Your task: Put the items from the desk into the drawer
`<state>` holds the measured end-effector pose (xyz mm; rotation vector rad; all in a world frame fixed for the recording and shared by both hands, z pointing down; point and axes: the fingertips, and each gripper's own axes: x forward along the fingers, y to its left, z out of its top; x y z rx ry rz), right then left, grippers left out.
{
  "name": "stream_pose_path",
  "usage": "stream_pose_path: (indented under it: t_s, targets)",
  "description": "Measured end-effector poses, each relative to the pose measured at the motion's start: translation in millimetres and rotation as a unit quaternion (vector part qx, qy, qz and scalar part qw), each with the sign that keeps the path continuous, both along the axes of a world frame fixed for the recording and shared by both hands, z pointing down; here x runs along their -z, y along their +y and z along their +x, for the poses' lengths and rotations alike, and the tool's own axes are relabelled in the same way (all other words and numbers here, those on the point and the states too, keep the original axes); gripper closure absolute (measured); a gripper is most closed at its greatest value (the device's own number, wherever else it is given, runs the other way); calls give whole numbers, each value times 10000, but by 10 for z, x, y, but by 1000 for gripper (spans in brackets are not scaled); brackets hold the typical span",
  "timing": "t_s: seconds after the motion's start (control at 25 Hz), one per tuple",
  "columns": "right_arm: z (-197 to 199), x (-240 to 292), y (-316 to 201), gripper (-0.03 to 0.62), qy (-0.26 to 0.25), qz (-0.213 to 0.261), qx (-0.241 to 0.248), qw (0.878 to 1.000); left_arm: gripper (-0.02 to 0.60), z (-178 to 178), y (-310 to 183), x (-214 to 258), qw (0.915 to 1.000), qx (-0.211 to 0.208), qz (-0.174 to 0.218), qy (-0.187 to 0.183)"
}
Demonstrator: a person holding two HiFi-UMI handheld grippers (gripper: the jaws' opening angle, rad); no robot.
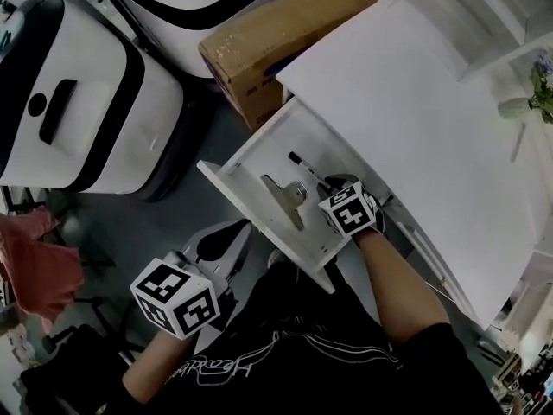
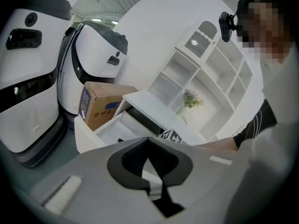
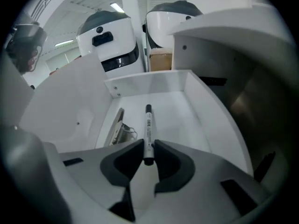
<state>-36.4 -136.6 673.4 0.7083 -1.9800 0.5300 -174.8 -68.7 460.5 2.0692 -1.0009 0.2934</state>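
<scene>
The right gripper (image 3: 148,157) is narrowed onto a marker (image 3: 148,127), its jaws pinching the near black end of the pen. The marker's white barrel and black far cap point away from the gripper, toward the back wall of the open drawer (image 1: 251,210). The marker sits inside the drawer's bounds, low over its white floor; whether it touches the floor cannot be told. To its left in the right gripper view, a metal binder clip (image 3: 119,130) lies on the drawer floor near the side wall, apart from the marker.

The drawer is pulled out from under the white table (image 1: 406,111), whose top is bare near the drawer. A sprig of flowers (image 1: 540,89) shows at the table's far edge.

The left gripper (image 2: 149,164) hangs below and in front of the drawer, well apart from it, its jaws brought together with nothing between them.

On the floor beyond the drawer stands a cardboard box (image 1: 259,50), just beside the table. Large white machines with black trim (image 1: 78,102) stand near it.
</scene>
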Motion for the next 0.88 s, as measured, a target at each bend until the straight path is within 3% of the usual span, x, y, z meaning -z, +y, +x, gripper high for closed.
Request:
stream_pose_path:
  t_s: [0.36, 0.6, 0.72, 0.88]
  targets:
    - [-8, -406, 28, 517, 498, -317, 203, 9981, 574, -176, 28, -181, 9997, 137, -201, -69]
    - [-20, -463, 59, 514, 514, -445, 335, 9971, 574, -201, 51, -231, 9996, 125, -226, -62]
    - [-60, -406, 86, 390, 307, -514, 205, 9980, 574, -235, 79, -264, 9995, 127, -268, -72]
    - [-46, -39, 95, 375, -51, -163, 46, 9998, 574, -190, 95, -192, 9998, 20, -157, -86]
